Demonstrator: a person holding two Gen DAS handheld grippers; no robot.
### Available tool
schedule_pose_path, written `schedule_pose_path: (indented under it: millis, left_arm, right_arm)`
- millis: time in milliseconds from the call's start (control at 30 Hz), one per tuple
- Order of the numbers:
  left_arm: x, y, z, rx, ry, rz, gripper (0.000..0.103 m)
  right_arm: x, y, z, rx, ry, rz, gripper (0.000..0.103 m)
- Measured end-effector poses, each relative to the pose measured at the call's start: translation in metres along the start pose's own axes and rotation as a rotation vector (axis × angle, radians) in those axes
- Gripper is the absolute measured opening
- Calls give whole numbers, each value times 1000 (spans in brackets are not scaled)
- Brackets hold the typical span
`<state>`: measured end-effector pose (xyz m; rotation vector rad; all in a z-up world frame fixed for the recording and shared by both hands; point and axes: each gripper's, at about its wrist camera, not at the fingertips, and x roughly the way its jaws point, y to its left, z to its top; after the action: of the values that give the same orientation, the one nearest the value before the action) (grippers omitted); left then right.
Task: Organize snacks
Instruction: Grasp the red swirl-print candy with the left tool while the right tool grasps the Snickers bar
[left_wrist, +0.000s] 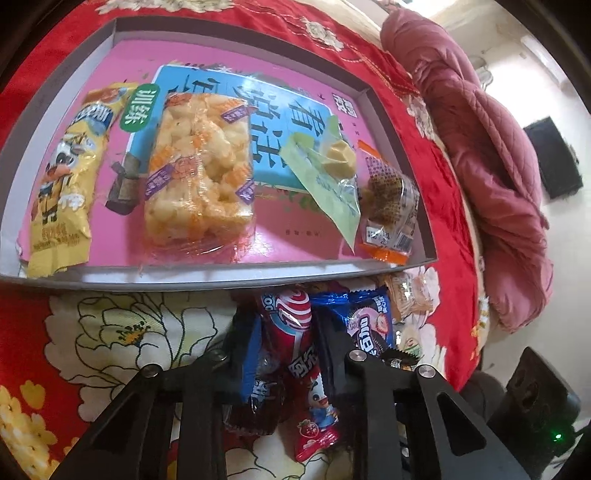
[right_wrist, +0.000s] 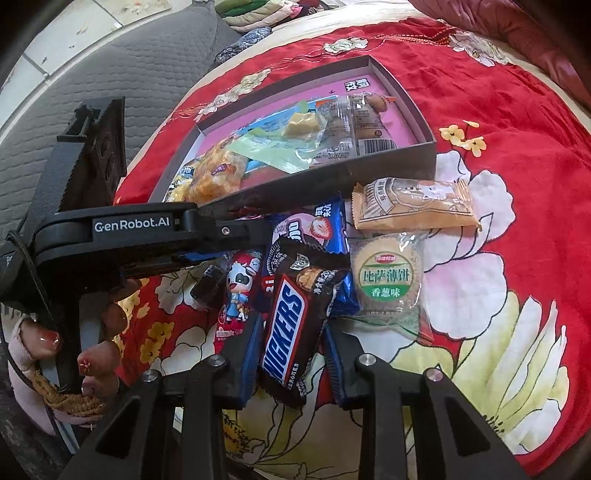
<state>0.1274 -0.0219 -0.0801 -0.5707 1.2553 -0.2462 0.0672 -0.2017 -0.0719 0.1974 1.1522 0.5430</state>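
Snickers bar (right_wrist: 286, 328) in right tool (right_wrist: 291, 350), round cracker (right_wrist: 386, 282) beside

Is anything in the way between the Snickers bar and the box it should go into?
The Snickers bar, held in the right hand-held gripper, sits before a pile: the blue Oreo pack and round cracker pack lie between it and the box. Its near wall must be cleared; lifting over avoids all.

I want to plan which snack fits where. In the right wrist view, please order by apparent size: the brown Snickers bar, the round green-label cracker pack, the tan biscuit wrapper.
1. Brown Snickers bar, though it lies nearest the camera.
2-3. Round green-label cracker pack and tan biscuit wrapper: too alike to rank.
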Motion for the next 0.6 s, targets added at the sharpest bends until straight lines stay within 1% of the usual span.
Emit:
schedule_pose_path:
  millis: [167, 233, 367, 567, 600]
  left_arm:
    - [-11, -2, -2, 2, -30, -31, 24]
    - [-16, -5, -3, 12, -41, -38, 24]
    - [-26, -11, -4, 35, -65, -44, 23]
    - [-37, -11, -4, 37, -88, -50, 23]
    - [-39, -11, -4, 37, -92, -51, 23]
  right_arm:
    - [0, 0, 0, 6, -4, 12, 32]
    - [-3, 0, 0, 2, -14, 18, 30]
    - [-9, -1, 0, 1, -34, 39, 26]
    - [-10, 3, -1, -19, -38, 35, 25]
    - [-11, 3, -1, -20, -42, 37, 23]
